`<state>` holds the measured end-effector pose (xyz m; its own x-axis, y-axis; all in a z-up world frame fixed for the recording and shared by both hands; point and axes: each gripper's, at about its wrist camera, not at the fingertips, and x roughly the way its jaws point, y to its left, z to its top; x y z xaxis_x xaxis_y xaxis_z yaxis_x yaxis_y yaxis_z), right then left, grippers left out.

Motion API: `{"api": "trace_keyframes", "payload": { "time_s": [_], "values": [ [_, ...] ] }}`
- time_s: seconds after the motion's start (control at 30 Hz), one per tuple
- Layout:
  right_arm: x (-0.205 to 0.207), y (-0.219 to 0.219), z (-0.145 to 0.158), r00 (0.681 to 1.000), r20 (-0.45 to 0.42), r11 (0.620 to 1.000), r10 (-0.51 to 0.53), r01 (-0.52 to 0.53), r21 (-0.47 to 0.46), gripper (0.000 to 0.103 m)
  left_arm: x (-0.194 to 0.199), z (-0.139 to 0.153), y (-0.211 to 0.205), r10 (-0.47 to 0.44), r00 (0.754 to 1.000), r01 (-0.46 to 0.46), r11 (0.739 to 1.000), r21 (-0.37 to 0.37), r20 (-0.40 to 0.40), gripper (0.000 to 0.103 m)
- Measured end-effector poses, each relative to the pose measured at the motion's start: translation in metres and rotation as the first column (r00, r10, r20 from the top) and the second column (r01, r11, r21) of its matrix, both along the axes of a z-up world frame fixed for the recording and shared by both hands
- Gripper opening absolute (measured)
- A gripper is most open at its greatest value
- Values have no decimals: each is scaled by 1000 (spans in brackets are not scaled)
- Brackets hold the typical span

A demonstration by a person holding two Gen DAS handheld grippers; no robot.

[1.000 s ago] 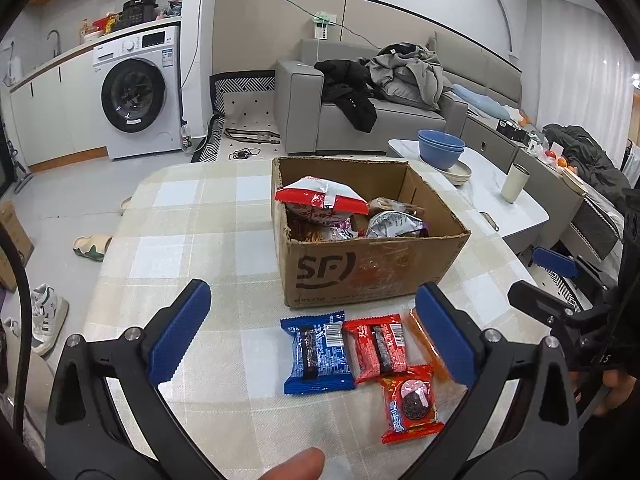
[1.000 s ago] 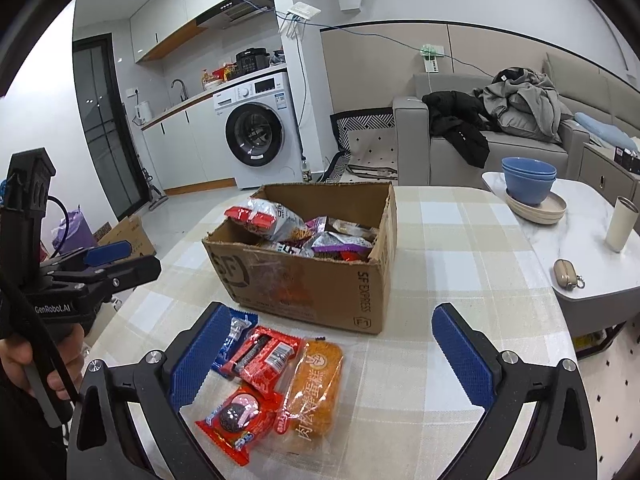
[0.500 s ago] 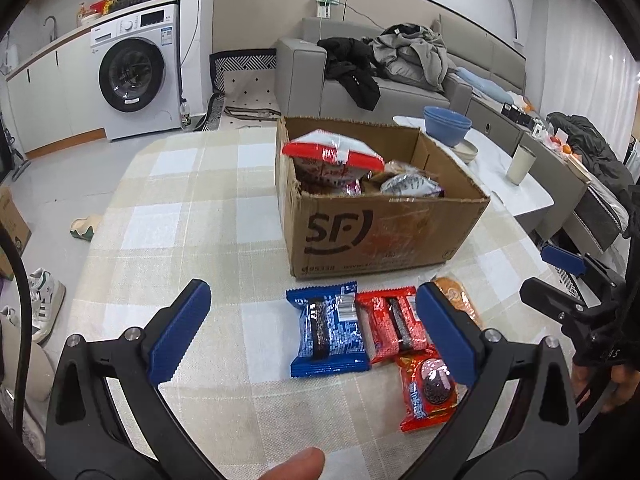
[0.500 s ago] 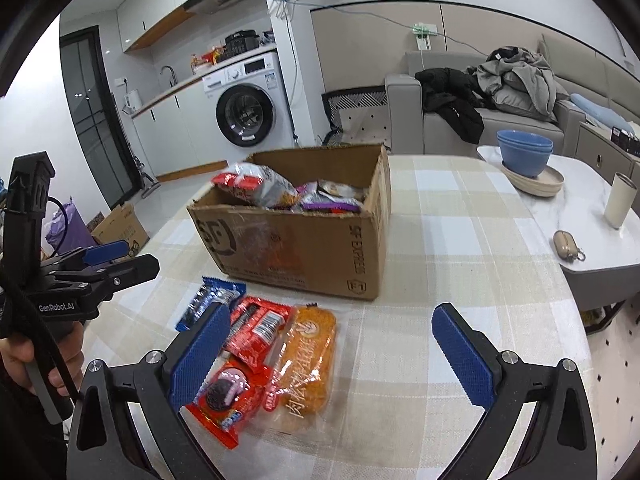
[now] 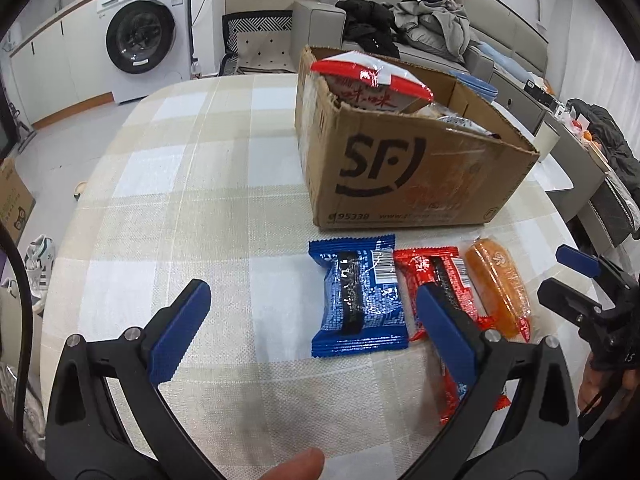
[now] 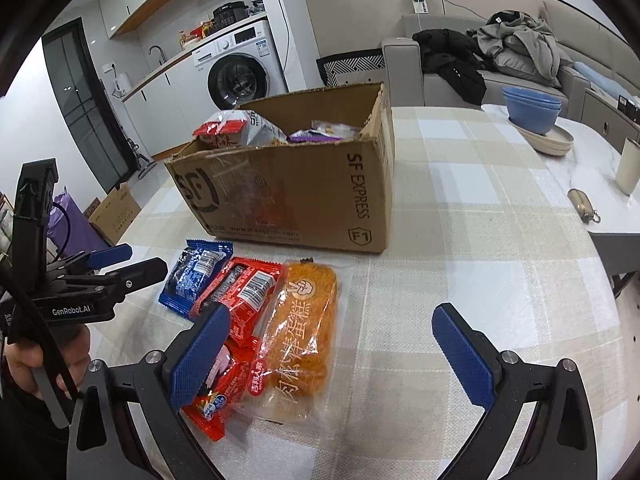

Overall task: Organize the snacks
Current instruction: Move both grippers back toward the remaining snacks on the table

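A checked beige-and-white cloth covers the surface [image 5: 192,184], which fills the middle of both views. In the upper right of the left wrist view an open cardboard box [image 5: 404,172] stands on it, holding snack bags. Just below the box, four packets lie flat on the cloth: a blue packet [image 5: 358,300], a red packet [image 5: 438,280] beside it, an orange cake packet [image 5: 500,284] to the right, and another red packet [image 6: 224,388] lower down, partly hidden by a gripper finger.
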<state>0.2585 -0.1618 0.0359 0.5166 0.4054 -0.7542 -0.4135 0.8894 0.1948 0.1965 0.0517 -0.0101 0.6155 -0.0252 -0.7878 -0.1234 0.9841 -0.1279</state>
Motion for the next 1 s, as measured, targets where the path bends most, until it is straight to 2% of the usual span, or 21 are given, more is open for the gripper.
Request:
{"api": "trace_keyframes", "payload": {
  "time_s": [0.27, 0.63, 0.83, 1.0],
  "values": [
    [6, 9, -17, 999, -52, 999, 3, -5, -32, 102, 22, -23, -4, -23, 999, 23, 1000, -7, -49, 102],
    [14, 20, -36, 996, -92, 996, 17, -25, -87, 102, 56, -50, -6, -6, 994, 6, 1000, 0, -108, 102],
    [14, 33, -43, 996, -77, 981, 43, -57, -187, 102, 65, -58, 0, 15, 992, -12, 1000, 26, -124, 102],
    [13, 36, -45, 996, -81, 980, 49, -64, -189, 102, 70, -65, 4, 9, 991, -5, 999, 32, -132, 102]
  ]
}}
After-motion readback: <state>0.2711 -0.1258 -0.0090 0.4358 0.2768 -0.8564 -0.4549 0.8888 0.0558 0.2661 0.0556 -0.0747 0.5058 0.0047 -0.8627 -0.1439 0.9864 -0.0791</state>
